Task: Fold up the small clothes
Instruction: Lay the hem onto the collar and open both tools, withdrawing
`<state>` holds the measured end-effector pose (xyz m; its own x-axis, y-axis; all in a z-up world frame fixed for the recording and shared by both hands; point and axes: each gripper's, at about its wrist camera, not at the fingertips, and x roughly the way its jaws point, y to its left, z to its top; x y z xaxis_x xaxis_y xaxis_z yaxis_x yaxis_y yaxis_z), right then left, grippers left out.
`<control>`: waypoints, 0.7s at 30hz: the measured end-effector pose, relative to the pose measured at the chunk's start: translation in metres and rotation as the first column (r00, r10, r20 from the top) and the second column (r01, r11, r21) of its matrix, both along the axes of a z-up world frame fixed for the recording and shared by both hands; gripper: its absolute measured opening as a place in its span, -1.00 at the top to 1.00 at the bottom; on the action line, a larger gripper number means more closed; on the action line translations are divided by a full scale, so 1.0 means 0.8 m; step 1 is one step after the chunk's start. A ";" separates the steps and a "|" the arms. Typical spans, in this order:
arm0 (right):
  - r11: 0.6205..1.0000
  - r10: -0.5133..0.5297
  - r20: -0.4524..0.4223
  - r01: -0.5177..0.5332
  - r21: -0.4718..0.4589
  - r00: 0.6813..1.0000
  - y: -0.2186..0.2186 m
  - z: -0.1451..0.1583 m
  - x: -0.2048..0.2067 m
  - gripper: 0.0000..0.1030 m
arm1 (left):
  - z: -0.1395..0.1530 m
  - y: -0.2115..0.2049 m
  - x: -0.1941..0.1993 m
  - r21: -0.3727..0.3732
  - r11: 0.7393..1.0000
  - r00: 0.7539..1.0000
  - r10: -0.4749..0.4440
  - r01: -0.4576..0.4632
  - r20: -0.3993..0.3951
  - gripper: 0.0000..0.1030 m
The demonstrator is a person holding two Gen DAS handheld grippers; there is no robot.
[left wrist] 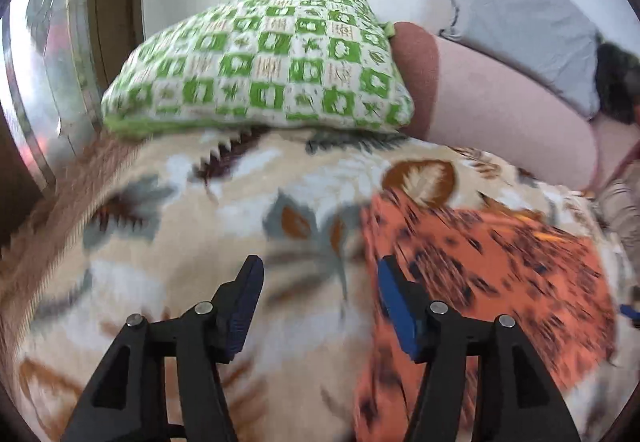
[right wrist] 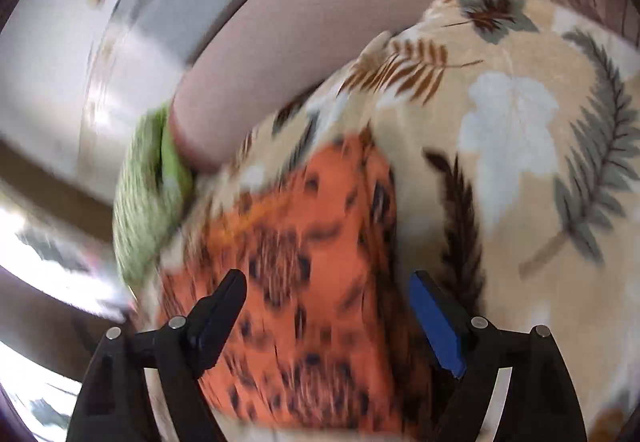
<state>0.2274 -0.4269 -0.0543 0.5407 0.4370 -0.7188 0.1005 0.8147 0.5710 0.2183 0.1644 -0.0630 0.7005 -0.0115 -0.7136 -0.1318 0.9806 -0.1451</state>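
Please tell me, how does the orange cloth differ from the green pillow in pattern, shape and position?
The orange cloth has irregular dark spots; the green pillow has a regular green and white check. The orange cloth lies flat and thin on the leaf-print blanket; the green pillow is thick and stuffed. The orange cloth lies near the camera; the green pillow rests further back, near the wall. Both rest on the same blanket.

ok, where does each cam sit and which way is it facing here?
Left wrist: on the left gripper, angled down at the leaf-print blanket, green checked pillow beyond; both fingers show, jaws open, nothing between.
Right wrist: on the right gripper, angled down over the orange patterned cloth; both fingers show, jaws open, no grip.
Shared: cloth, blanket, pillow, pink bolster. Both blurred.
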 end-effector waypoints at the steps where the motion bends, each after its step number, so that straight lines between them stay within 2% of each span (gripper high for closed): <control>1: 1.000 0.017 0.002 -0.017 0.002 1.000 0.007 0.002 -0.010 -0.67 | -0.001 -0.002 -0.019 -0.021 1.000 1.000 -0.018 0.018 -0.009 -0.17; 4: 0.999 0.038 0.023 -0.038 -0.007 0.999 0.032 0.009 -0.040 -0.67 | -0.004 -0.013 -0.064 -0.025 1.000 1.000 -0.013 0.013 -0.001 -0.18; 6: 0.996 0.085 0.026 -0.084 -0.005 0.996 0.057 0.010 -0.044 -0.66 | -0.010 -0.020 -0.094 -0.028 1.000 1.000 0.000 0.000 -0.026 -0.18; 10: 0.994 0.099 0.054 -0.101 0.039 0.994 0.084 0.006 -0.033 -0.66 | -0.016 -0.032 -0.145 -0.117 0.992 0.998 0.041 -0.047 -0.054 -0.19; 12: 0.998 0.060 -0.010 -0.060 -0.018 0.998 0.100 -0.010 -0.017 -0.66 | -0.016 -0.040 -0.163 -0.135 0.990 0.997 0.037 -0.046 -0.066 -0.19; 13: 0.999 0.050 -0.034 -0.050 -0.010 0.998 0.105 -0.015 -0.015 -0.66 | -0.014 -0.042 -0.172 -0.139 0.989 0.997 0.035 -0.044 -0.065 -0.20; 16: 0.997 0.051 0.001 -0.051 0.054 0.999 0.123 -0.005 -0.029 -0.67 | -0.006 -0.055 -0.194 -0.132 0.991 0.999 0.007 -0.014 -0.050 -0.22; 21: 0.996 0.080 0.016 -0.081 0.041 0.997 0.145 0.014 -0.046 -0.66 | 0.011 -0.057 -0.205 -0.140 0.990 1.000 0.005 -0.008 -0.021 -0.23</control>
